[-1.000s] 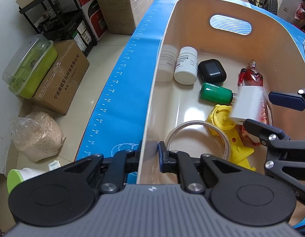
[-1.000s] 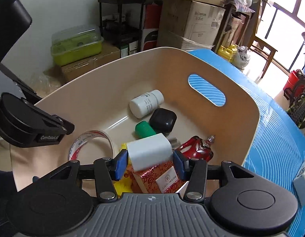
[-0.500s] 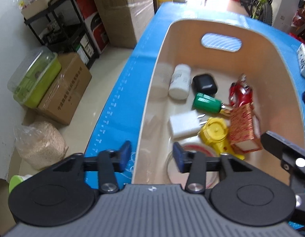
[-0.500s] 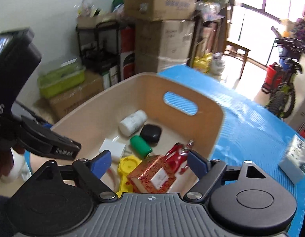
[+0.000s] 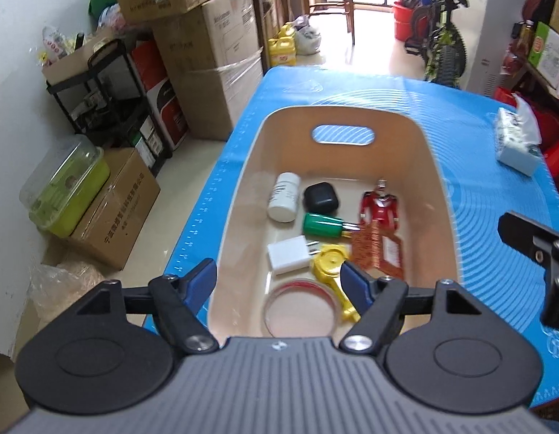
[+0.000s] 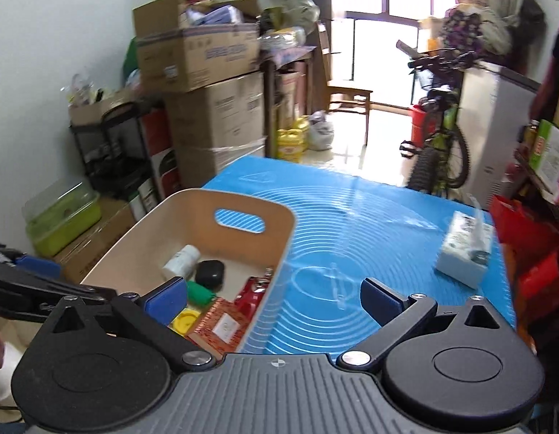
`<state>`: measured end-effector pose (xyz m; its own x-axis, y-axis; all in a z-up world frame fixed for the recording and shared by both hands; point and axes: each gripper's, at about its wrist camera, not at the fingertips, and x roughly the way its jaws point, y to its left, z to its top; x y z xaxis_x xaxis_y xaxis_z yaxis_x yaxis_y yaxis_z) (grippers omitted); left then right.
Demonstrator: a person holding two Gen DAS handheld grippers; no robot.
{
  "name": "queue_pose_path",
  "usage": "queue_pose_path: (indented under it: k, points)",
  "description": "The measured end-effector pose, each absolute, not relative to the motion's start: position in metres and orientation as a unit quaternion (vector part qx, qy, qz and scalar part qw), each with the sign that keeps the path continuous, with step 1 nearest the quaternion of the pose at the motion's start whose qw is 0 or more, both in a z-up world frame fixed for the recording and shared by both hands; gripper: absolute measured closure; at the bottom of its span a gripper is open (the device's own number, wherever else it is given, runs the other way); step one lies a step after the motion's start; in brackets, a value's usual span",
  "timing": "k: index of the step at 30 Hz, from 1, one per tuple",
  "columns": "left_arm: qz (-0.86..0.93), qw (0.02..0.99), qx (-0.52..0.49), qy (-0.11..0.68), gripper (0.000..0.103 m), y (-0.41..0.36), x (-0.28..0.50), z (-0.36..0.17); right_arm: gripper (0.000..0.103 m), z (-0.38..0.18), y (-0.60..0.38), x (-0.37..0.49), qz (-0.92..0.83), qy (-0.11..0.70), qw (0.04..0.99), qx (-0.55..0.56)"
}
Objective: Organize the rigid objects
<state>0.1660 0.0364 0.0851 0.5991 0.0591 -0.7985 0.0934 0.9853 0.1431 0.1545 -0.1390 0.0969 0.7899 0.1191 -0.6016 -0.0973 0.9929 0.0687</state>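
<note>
A beige bin (image 5: pixel 438 195) (image 6: pixel 279 238) stands on the blue mat (image 5: pixel 496 253). In it lie a white charger plug (image 5: pixel 290 255), a white pill bottle (image 5: pixel 285 197) (image 6: pixel 181 261), a black case (image 5: pixel 321 199) (image 6: pixel 209 271), a green screwdriver handle (image 5: pixel 321 226), a red figure (image 5: pixel 379 206), a red patterned box (image 5: pixel 379 249) (image 6: pixel 218 323), a yellow toy (image 5: pixel 330 264) and a tape ring (image 5: pixel 299 307). My left gripper (image 5: pixel 279 284) hangs above the bin's near end, its jaws opening and empty. My right gripper (image 6: pixel 276 296) is over the bin's right wall, jaws opening wide and empty.
A tissue pack (image 5: pixel 516 141) (image 6: pixel 464 249) lies on the mat at the right. Stacked cardboard boxes (image 5: pixel 214 58), a black shelf (image 5: pixel 109 97) and a green lidded container (image 5: pixel 66 188) crowd the floor at the left. A bicycle (image 6: pixel 438 137) stands beyond the table.
The right gripper let go of the white charger plug, which now lies in the bin, and opened wide. The left gripper released the bin's wall and opened. Both rose and drew back.
</note>
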Motion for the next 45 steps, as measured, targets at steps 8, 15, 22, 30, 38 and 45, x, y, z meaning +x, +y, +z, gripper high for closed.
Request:
queue_pose_path:
  k: [8,15,22,30,38,45]
  points:
    - [-0.018,0.91,0.095,0.403,0.027,0.011,0.113,0.105,0.002,0.112,-0.172,0.104,0.008,0.301,0.953,0.033]
    - [-0.029,0.917,0.094,0.386,0.027,-0.001,0.074,0.109,0.002,0.106,-0.186,0.054,-0.02,0.295,0.955,0.025]
    - [-0.054,0.921,0.103,0.372,0.027,-0.014,0.042,0.105,0.002,0.101,-0.194,0.008,-0.038,0.291,0.956,0.025]
    - [-0.058,0.925,0.093,0.364,0.027,-0.017,0.009,0.096,0.002,0.093,-0.193,-0.035,-0.042,0.292,0.955,0.039]
    - [-0.055,0.926,0.104,0.359,0.027,-0.015,-0.01,0.083,0.002,0.085,-0.186,-0.061,-0.045,0.29,0.955,0.04]
    - [-0.053,0.928,0.106,0.353,0.027,-0.016,-0.029,0.063,0.002,0.069,-0.185,-0.079,-0.055,0.292,0.954,0.05]
